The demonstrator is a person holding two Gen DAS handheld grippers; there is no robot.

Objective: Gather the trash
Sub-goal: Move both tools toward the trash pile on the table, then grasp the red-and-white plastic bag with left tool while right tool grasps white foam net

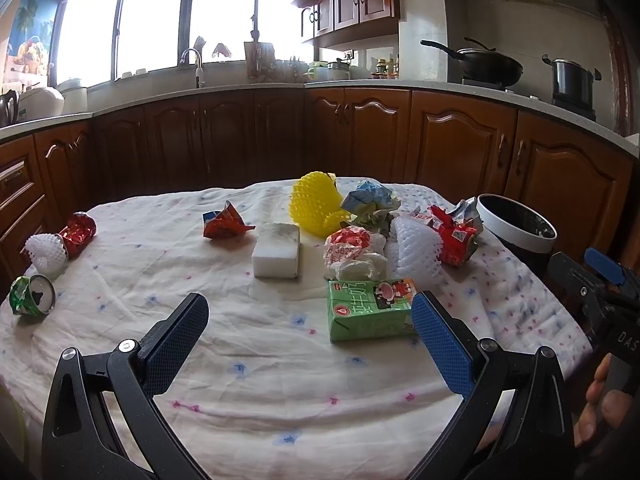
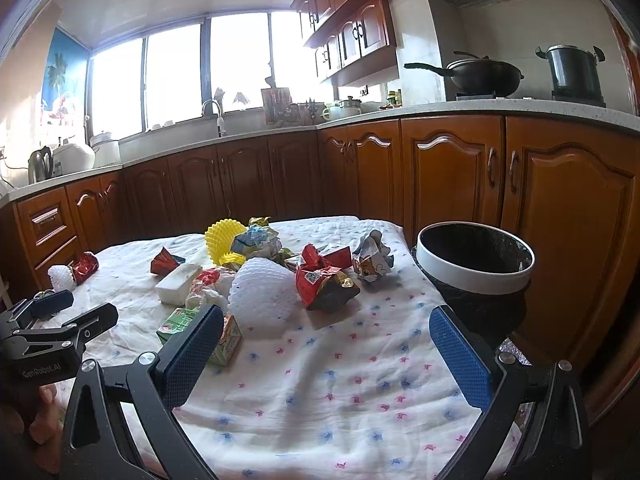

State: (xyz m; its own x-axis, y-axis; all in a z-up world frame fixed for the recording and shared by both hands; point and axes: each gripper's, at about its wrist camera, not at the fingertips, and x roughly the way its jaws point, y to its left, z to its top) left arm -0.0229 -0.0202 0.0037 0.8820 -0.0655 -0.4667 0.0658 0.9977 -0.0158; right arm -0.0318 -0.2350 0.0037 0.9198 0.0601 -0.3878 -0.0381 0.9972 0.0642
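both claws released: left gripper (image 1: 310, 316) hovers wide over the tablecloth (image 1: 260, 360) beside the green milk carton (image 1: 370, 314); right gripper (image 2: 326, 346) gapes near the trash bin (image 2: 476, 268).

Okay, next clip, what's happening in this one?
A person holds a gripper in each hand over a cloth-covered table littered with trash. Both the left gripper and right gripper are open and empty. A green milk carton lies just ahead of the left one. The bin stands at the table's right edge; nothing is being carried yet.
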